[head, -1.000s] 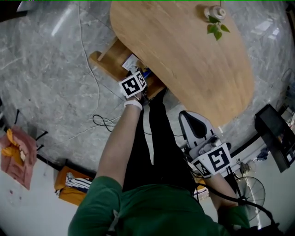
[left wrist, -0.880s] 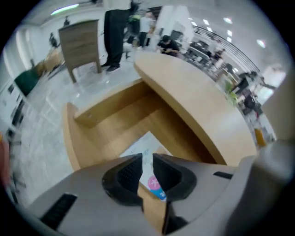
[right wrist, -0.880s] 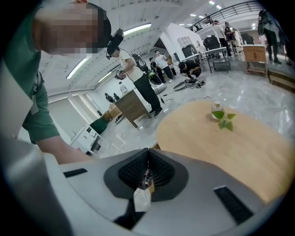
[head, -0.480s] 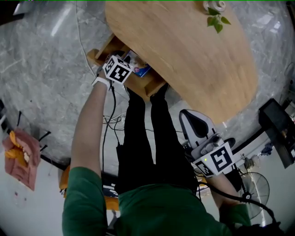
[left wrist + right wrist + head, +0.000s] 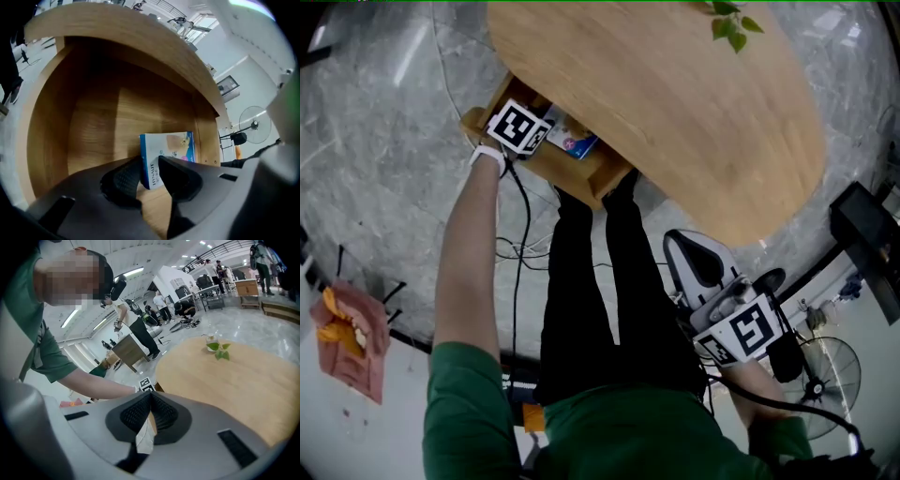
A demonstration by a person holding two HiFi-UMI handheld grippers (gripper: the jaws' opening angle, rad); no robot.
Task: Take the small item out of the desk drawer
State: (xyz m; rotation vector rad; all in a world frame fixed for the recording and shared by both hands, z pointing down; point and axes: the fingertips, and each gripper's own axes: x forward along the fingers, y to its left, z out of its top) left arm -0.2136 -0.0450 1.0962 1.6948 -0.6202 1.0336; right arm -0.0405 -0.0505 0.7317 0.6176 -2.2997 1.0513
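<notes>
— What is the left gripper (image 5: 151, 169) doing?
— It reaches into the open desk drawer (image 5: 89, 122). The small box (image 5: 171, 149) stands on the drawer floor between its jaws, pads touching it as they ease apart.
— And the right gripper (image 5: 150, 400)?
— It is well apart from the drawer, its jaws pressed together with nothing between them.

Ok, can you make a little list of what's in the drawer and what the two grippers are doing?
drawer: wooden drawer, pulled out from under the round table
inside: one small blue and white box
left gripper: reaching into the drawer, box between its jaws with the pads on it, jaws opening
right gripper: jaws together, nothing in them, held back by the person's side
</notes>
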